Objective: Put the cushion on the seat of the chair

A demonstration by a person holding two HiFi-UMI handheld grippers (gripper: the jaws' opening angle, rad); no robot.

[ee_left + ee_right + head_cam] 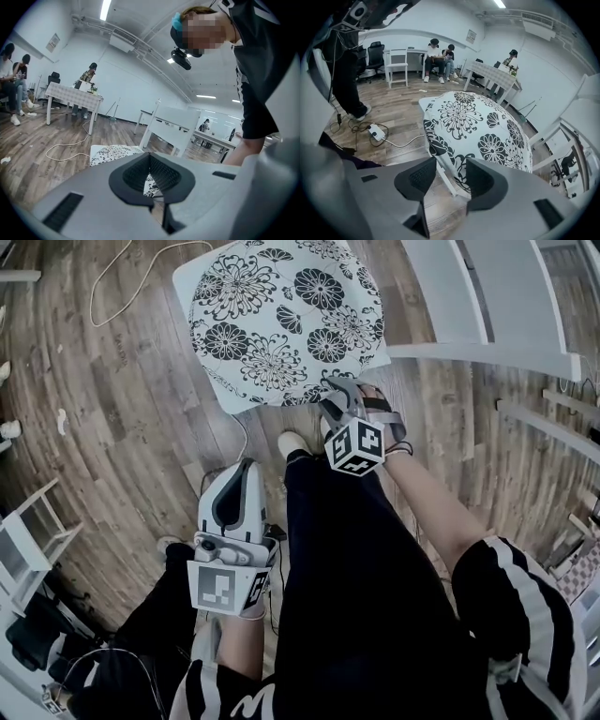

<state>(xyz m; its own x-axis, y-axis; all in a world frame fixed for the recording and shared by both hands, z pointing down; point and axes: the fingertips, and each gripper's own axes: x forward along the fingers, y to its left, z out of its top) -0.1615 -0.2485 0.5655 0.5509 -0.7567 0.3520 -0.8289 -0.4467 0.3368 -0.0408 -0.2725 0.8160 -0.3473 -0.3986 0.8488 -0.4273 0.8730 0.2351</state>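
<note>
As we list from the tongs outward, item one is our right gripper (451,176). Its jaws are spread and its pads are bare, pinching nothing. It tilts steeply down at the near edge of the cushion (286,320), whose hem shows beyond the gap, not inside it. We judge the spread to mean a release, since the cushion lies supported without us.

Item two is our left gripper (150,157). Its jaws are pressed together at the tips with nothing between them. It hangs low beside our leg, well apart from the chair, pointing only a little downward. We take it to be idle and kept out of the right hand's way.

Item three is the cushion, white with a black flower print. It lies flat on the seat of the chair (186,282) and covers nearly all of it. One white corner of the seat shows at the far left, and a narrow strip shows along the near left edge. The near side droops slightly over the front. We judge the task done or all but done; at most, a nudge to centre it remains.

Item four is the surroundings:
- a wooden floor (112,409)
- a pale cable (122,277) looping beside the chair
- a power strip (376,132) nearer our feet
- a white table (487,296) just right of the chair
- seated people at the far wall, in both gripper views
</note>
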